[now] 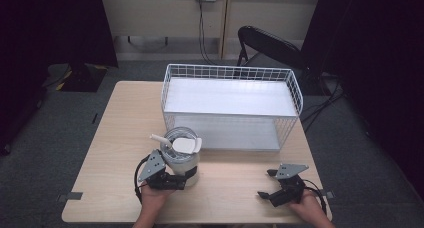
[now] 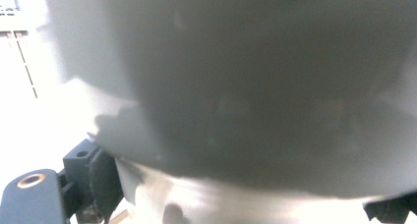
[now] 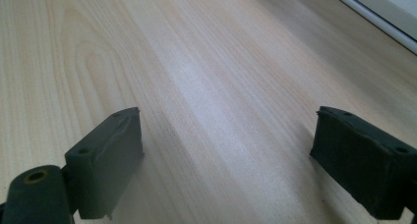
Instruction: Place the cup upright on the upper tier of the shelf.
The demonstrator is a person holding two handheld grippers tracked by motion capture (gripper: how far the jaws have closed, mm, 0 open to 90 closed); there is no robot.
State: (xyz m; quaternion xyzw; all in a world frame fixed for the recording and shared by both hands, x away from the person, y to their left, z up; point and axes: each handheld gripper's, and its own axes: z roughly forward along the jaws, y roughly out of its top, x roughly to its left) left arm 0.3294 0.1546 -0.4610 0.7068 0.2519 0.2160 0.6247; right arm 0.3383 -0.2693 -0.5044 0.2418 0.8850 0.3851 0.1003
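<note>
A white cylindrical container (image 1: 182,160) stands upright on the light wooden bench (image 1: 115,138), near its front edge and left of centre, its long axis vertical. Its open round top has a clear rim, and a flat pale lid or flap (image 1: 186,145) lies tilted across the mouth; a short white spout or handle (image 1: 160,138) juts out toward the left from the rim. A dark band wraps the lower body. The left tool (image 1: 186,177) grips the container low down, one black jaw on each side of its base; in the left gripper view the white wall (image 2: 236,86) looms blurred and very close between the jaws. Just behind the container stands a white wire basket (image 1: 295,88). The right tool (image 1: 265,183) rests on the bench well to the right, jaws spread wide with bare wood (image 3: 206,86) between them.
</note>
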